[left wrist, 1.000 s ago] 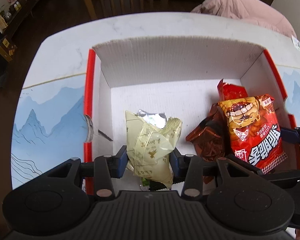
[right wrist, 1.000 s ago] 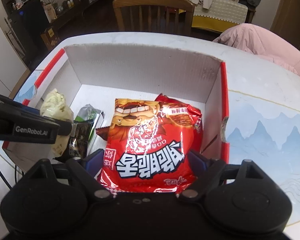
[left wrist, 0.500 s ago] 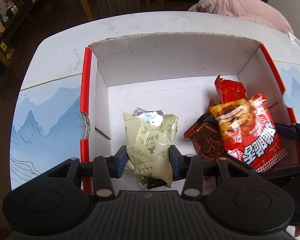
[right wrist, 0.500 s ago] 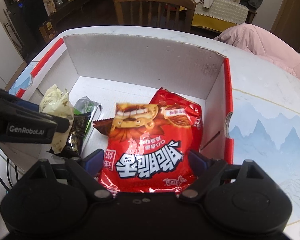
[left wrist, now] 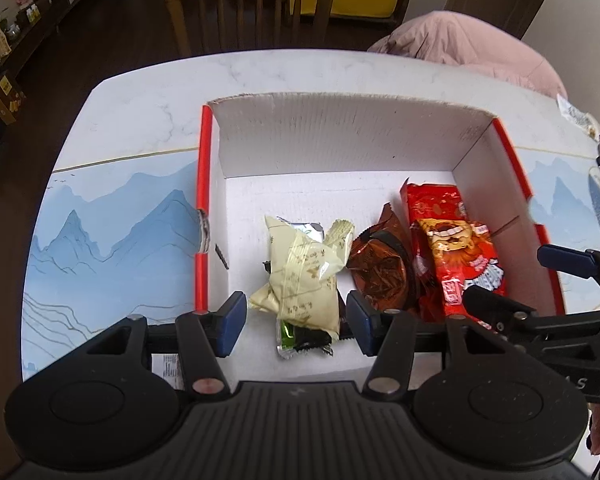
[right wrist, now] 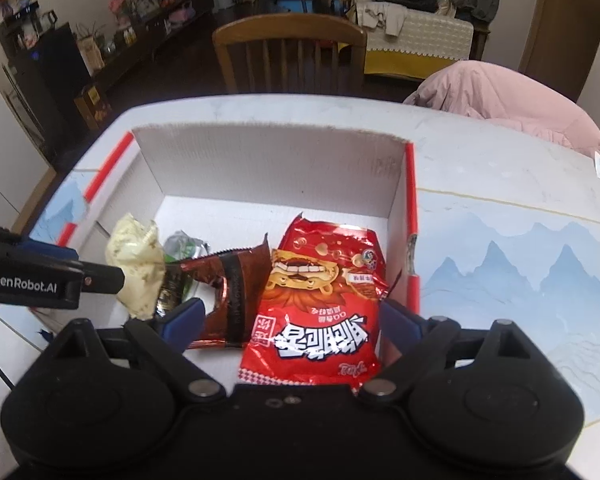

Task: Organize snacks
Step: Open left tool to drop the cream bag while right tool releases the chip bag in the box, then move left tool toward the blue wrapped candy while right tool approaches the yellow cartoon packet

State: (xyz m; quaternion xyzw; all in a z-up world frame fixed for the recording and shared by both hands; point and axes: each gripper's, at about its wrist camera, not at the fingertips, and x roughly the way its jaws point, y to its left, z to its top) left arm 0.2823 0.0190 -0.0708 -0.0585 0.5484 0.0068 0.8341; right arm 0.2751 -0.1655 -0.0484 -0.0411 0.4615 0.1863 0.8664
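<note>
- Both my grippers have let go since a second ago: the left gripper [left wrist: 292, 322] jaws are opening, pads now clear of the pale green packet [left wrist: 304, 280].
- My right gripper [right wrist: 290, 322] is opening wide too, the red snack bag [right wrist: 320, 300] lying loose between its pads.
- Both tools tilt steeply down over the box [left wrist: 340, 148].
- Inside the box, the brown packet [left wrist: 380, 268] sits between those two snacks.
- Box's far half is bare floor.
</note>
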